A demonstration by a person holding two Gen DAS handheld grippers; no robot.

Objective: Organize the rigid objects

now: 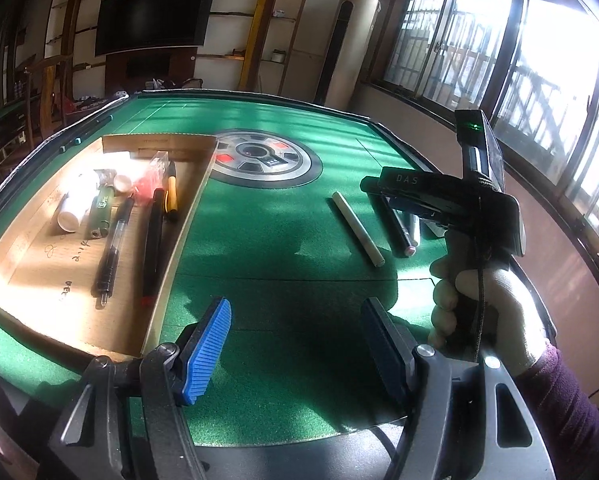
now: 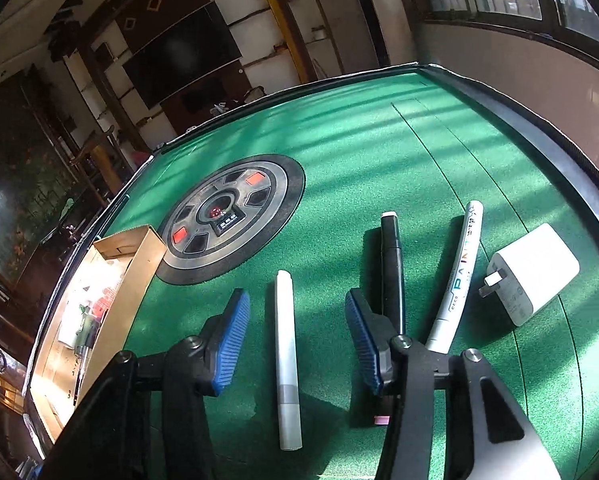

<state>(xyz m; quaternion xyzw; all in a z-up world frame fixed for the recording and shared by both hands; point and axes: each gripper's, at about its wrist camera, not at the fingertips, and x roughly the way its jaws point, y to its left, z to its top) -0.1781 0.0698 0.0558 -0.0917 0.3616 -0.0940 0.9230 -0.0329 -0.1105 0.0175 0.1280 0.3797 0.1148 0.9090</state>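
With its jaws apart, the right gripper [image 2: 295,340] straddles the white stick [image 2: 287,360] at lower centre; I'd lower squarely, clamp mid-length, then carry it to the cardboard tray [image 2: 139,280].

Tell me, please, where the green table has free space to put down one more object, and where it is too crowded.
Free: the green felt beyond the round centre panel, toward the far rim, and the strip between the cardboard box and the plain white pen. Crowded: the right side, where that pen, the black marker, the white paint marker and the white charger lie close together; the box also holds many pens.
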